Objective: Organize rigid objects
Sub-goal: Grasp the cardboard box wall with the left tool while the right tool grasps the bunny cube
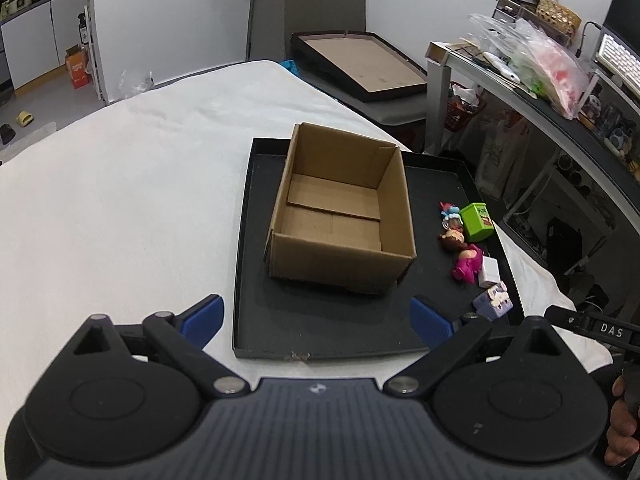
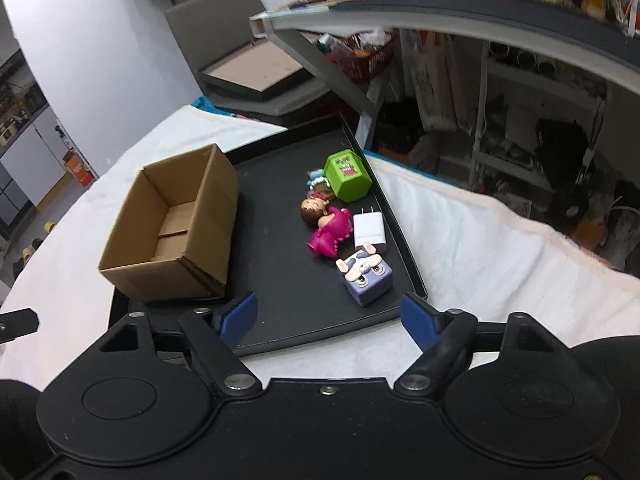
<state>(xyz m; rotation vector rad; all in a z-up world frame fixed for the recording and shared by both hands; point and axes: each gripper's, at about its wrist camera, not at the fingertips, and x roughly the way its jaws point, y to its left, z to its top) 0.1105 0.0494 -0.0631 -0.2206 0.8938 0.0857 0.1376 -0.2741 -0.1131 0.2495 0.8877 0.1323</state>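
Toys (image 2: pixel 352 232) on black tray (image 2: pixel 280 288) ahead of right tongs (image 2: pixel 330 320); both tongs open, empty; left tongs (image 1: pixel 318 322)

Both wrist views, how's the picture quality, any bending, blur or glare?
Left wrist view: strong fisheye bending of the tray edges and shelf, box sharp, even soft light. Right wrist view: same bending, toys sharp, top clutter blurred, no strong glare.

Brown cardboard box (image 1: pixel 340 208) on black tray (image 1: pixel 340 328), green cube (image 2: pixel 347 176).
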